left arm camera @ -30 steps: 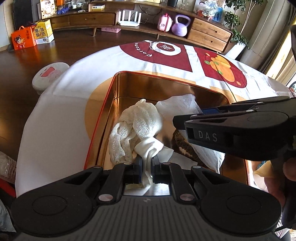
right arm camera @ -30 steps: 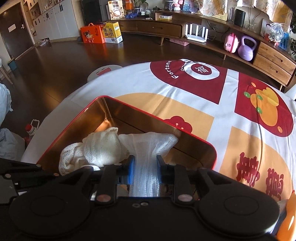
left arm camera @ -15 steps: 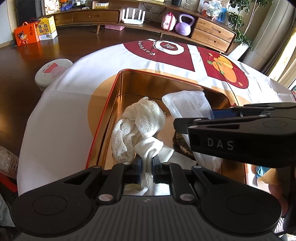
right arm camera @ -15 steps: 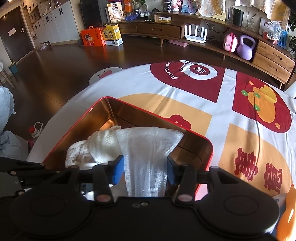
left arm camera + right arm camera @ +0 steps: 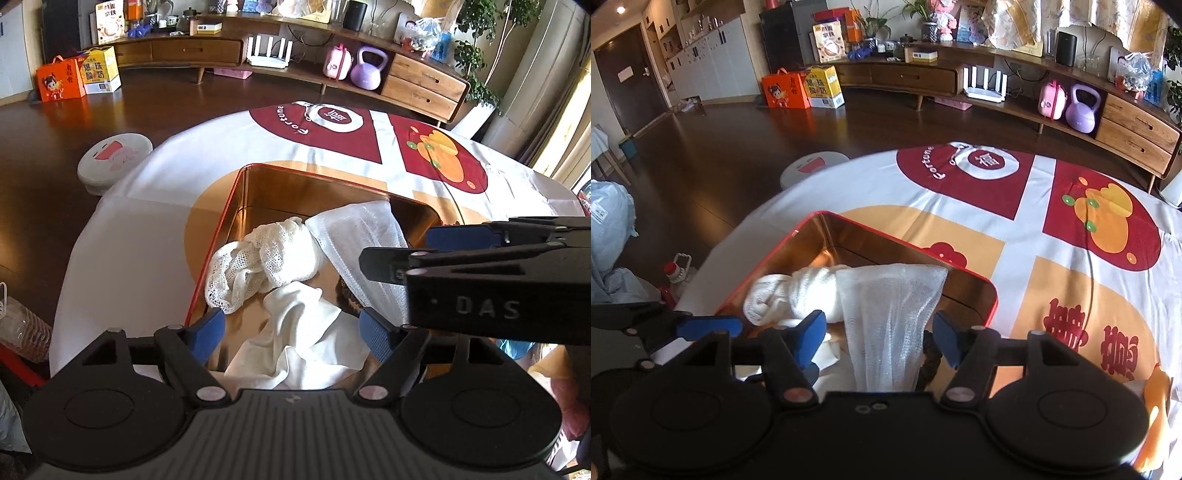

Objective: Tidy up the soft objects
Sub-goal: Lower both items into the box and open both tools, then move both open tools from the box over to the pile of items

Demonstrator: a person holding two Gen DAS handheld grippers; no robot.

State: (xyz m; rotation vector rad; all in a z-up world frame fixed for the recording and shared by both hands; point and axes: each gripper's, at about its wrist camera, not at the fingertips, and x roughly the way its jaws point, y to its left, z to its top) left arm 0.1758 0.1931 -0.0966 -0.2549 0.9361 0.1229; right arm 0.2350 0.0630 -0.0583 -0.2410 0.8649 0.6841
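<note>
Lying in my red-rimmed tin (image 5: 236, 206) with its shiny copper inside are the soft things: a smooth white cloth (image 5: 299, 332) at the near end, a knitted cream piece (image 5: 258, 258) to its left, and a gauzy white mesh (image 5: 365, 243) leaning up toward the far right wall. Something dark and woven (image 5: 347, 295) peeks from under the mesh; I cannot tell what it is.

My left gripper (image 5: 293, 328) has just been opening: its blue pads (image 5: 207, 330) stand wide on either side of the smooth cloth, clear of it, so the cloth is let go. A second ago those pads were pinched tight on that same cloth. My right gripper (image 5: 879, 341) has just been opening too; the mesh (image 5: 890, 317) stands between its fingers but neither pad presses it, whereas earlier they squeezed it narrow and it has since spread out.

Seen from my left wrist, my right gripper (image 5: 480, 266) crosses the right side, hiding the tin's near right corner; "DAS" is moulded on its body.

Under the tin lies a tablecloth (image 5: 1027, 221) reading "Fortune" around a red ring. Beyond, on the floor, are an orange gift box (image 5: 785, 90) and a yellow carton (image 5: 825, 86); a purple kettlebell (image 5: 1081, 110) sits in the far cabinet
</note>
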